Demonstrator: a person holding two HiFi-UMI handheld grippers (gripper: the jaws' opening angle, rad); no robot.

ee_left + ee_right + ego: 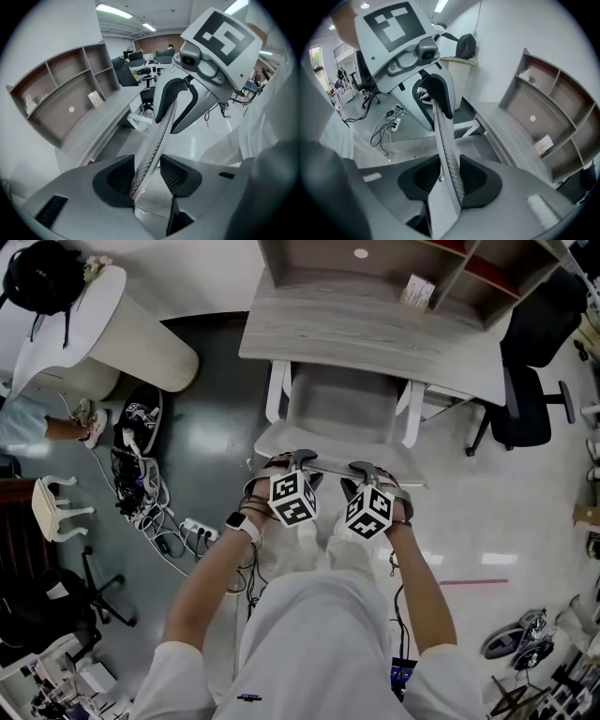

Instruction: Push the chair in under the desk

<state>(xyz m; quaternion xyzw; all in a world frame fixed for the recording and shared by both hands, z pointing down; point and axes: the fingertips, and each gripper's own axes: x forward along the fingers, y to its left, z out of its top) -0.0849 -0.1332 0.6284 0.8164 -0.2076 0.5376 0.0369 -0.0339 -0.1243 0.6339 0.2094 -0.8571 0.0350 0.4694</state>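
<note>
Under the desk [375, 334], lost the chair [342, 413] front. Clamped the backrest rim [445, 140] in the right gripper [449, 180]; straddled it loosely with the left gripper [147, 176].

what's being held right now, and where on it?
The white mesh-backed chair, by the top edge of its backrest. The right tool clamps that edge; the left tool straddles it too, but whether its pads press cannot be told.

Desk [375, 334]: pale wood grain, matt. Chair [342, 409]: smooth white plastic by the look, back edge dimpled. Floor [206, 437]: glossy, reflecting lights.
</note>
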